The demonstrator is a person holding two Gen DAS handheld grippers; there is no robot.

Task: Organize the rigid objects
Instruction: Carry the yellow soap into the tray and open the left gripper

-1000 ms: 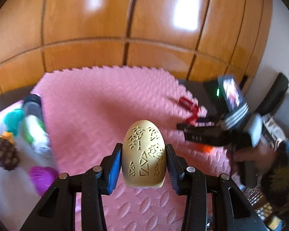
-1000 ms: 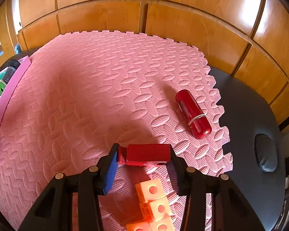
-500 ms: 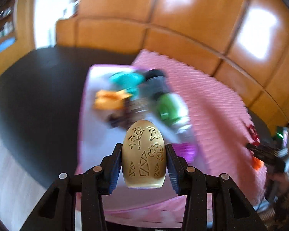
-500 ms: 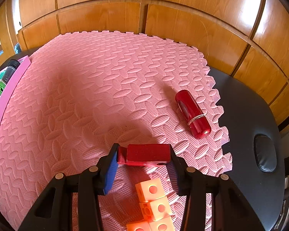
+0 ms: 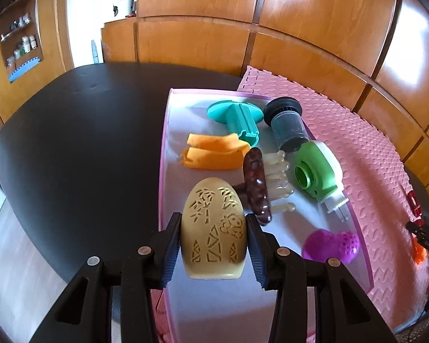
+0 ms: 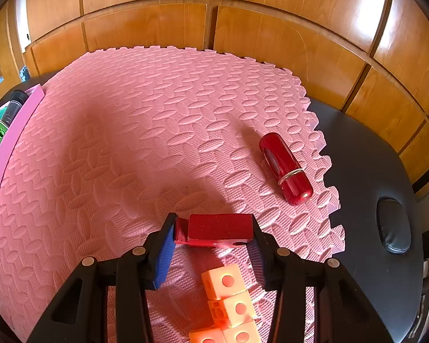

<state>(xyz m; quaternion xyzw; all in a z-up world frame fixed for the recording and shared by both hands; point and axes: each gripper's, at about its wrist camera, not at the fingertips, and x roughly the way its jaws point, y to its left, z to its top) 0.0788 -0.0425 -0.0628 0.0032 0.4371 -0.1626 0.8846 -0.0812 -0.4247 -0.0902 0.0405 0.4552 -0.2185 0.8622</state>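
Your left gripper [image 5: 213, 241] is clamping the carved egg [image 5: 213, 228] upright, holding it over the near part of the pink tray [image 5: 163, 154]. In that tray are lying a teal piece [image 5: 237, 118], a dark jar [image 5: 287, 124], an orange piece [image 5: 214, 154], a sausage [image 5: 256, 185], a green plug [image 5: 317, 173] and a purple heart [image 5: 331, 245]. Your right gripper [image 6: 213, 237] is pinching a red block [image 6: 218, 228] above the mat [image 6: 128, 143], with orange cubes [image 6: 228, 294] just below it and a red tube [image 6: 286, 168] lying near the mat's right edge.

You see varnished glossy wood panels [image 6: 271, 43], an embossed pink foam mat [image 6: 157, 114], a glossy red lipstick tube [image 6: 286, 168], and a matt black desk [image 5: 80, 131].
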